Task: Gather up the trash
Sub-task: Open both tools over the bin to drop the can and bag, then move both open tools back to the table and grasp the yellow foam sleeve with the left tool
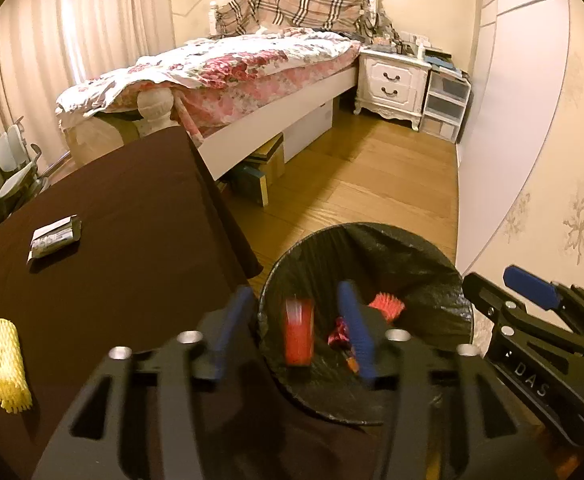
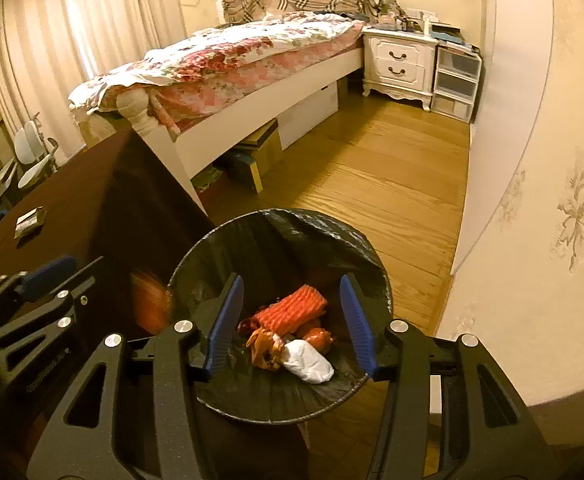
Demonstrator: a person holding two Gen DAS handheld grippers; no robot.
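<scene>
A round bin with a black liner (image 1: 408, 248) (image 2: 324, 224) stands on the floor beside the brown-clothed table (image 1: 123, 216). My left gripper (image 1: 296, 328) is open above the bin's left rim; a blurred red item (image 1: 299, 330) (image 2: 151, 304) hangs loose between its fingers, falling. My right gripper (image 2: 292, 320) is open and empty over the bin; it also shows in the left wrist view (image 1: 528, 284). Inside the bin lie an orange foam net (image 2: 296, 306), a crumpled wrapper (image 2: 265, 348) and a white wad (image 2: 308, 360). A yellow foam net (image 1: 7, 364) and a flat packet (image 1: 55, 236) lie on the table.
A bed with a floral quilt (image 1: 227, 64) stands behind the table, with boxes under it (image 1: 263, 164). A white nightstand (image 1: 392, 80) and plastic drawers (image 1: 444, 104) stand at the far wall. Wood floor (image 1: 372, 172) runs between bed and right wall. A chair (image 1: 15, 160) is at the left.
</scene>
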